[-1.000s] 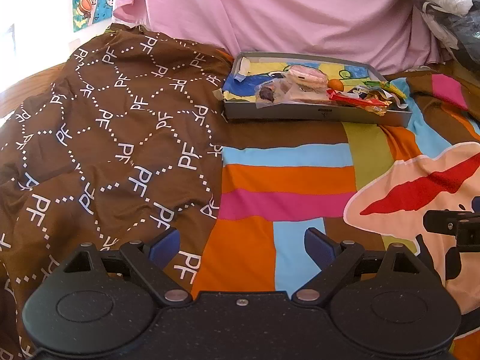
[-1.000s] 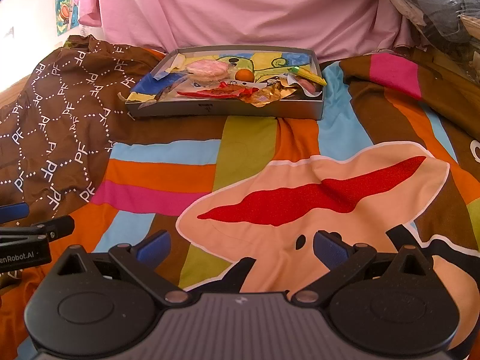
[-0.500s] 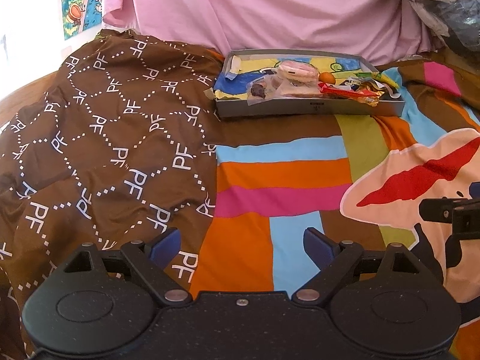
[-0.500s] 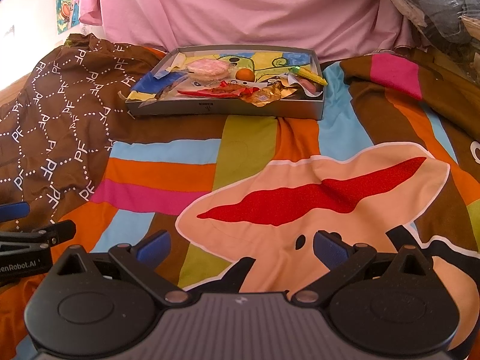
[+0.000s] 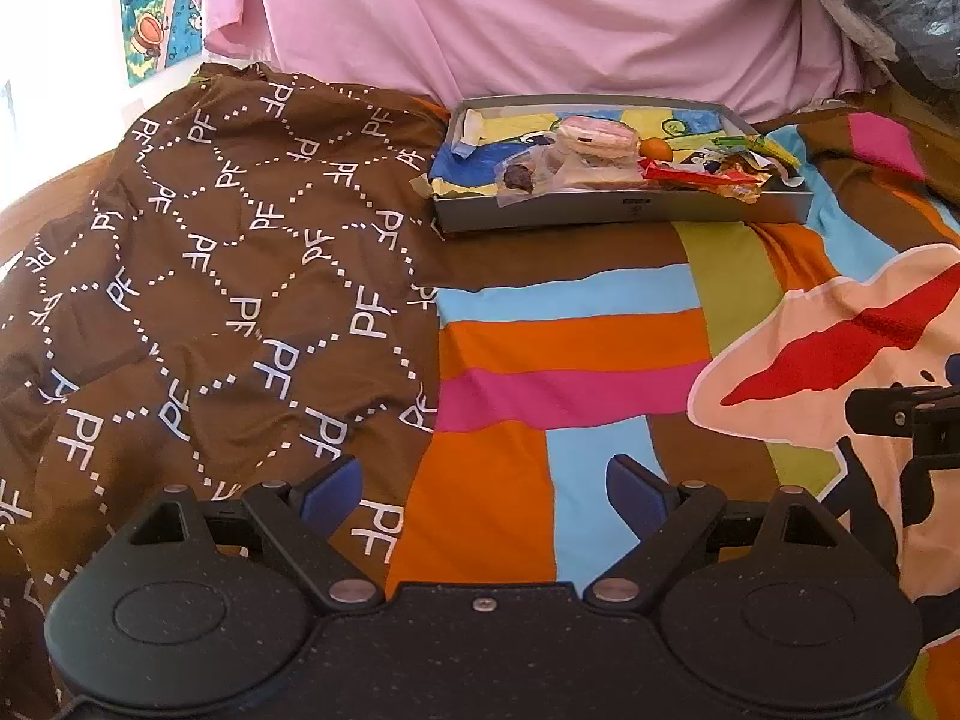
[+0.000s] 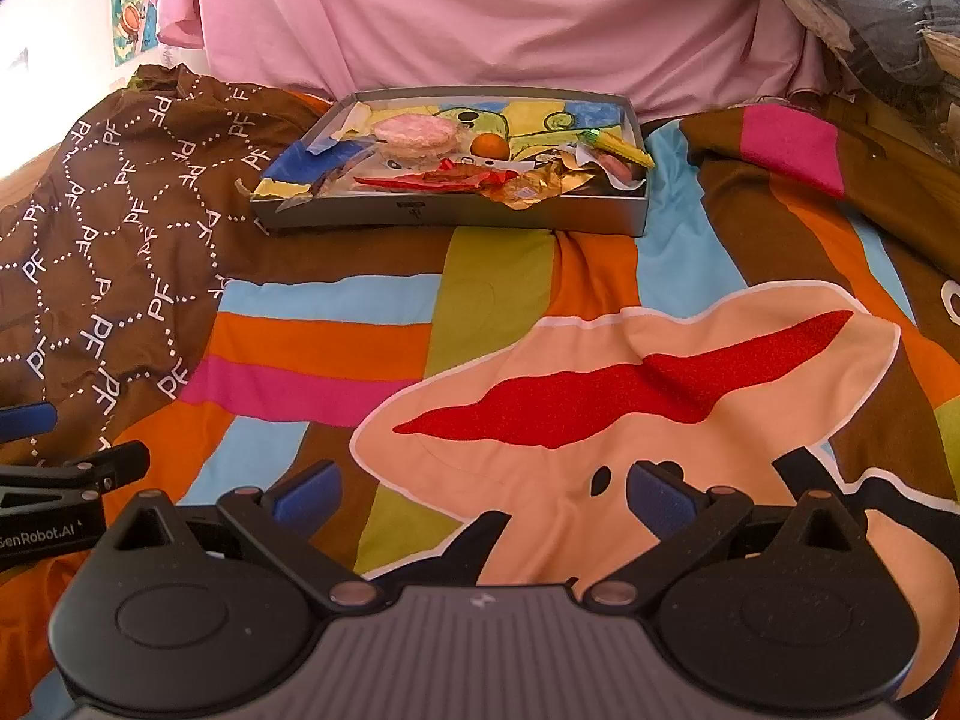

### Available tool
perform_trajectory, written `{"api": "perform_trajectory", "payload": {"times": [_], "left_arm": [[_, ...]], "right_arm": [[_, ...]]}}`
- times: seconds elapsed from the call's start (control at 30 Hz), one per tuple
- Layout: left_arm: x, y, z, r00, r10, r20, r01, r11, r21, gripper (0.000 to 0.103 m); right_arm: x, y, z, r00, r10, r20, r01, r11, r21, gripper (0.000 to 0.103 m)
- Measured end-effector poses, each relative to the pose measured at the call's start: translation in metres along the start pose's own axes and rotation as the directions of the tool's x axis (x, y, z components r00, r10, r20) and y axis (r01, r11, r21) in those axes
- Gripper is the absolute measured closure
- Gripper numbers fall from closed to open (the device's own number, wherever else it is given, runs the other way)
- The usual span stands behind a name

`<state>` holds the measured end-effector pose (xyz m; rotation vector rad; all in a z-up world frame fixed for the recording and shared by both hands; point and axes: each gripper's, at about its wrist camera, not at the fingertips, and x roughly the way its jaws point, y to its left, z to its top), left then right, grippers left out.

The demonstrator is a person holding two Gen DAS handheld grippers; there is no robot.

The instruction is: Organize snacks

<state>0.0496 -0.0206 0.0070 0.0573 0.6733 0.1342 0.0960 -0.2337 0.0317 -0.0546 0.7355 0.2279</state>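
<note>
Grey tray of snacks: far centre on the striped bedspread, against the pink drape. Contents: pink wrapped cake, orange ball, red wrapper, gold wrapper.
Left gripper: near, fingers spread, empty, well short of tray.
Right gripper: near, fingers spread, empty, tray far ahead.
Brown patterned cloth: left.

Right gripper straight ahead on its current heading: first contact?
Likely the bedspread: the open right gripper points low across it. The snack tray lies farther along, slightly left; depth is unclear.
</note>
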Motion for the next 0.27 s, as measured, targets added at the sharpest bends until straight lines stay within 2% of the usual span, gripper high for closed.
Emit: {"api": "perform_trajectory", "payload": {"times": [0.27], "left_arm": [[0.0015,0.0009,-0.0004,1.000,0.000,-0.009,0.000,1.000,-0.005,0.014]], "right_arm": [[0.0004,-0.0002,-0.0007,1.000,-0.002,0.000,0.002,1.000,0.002,0.000]]}}
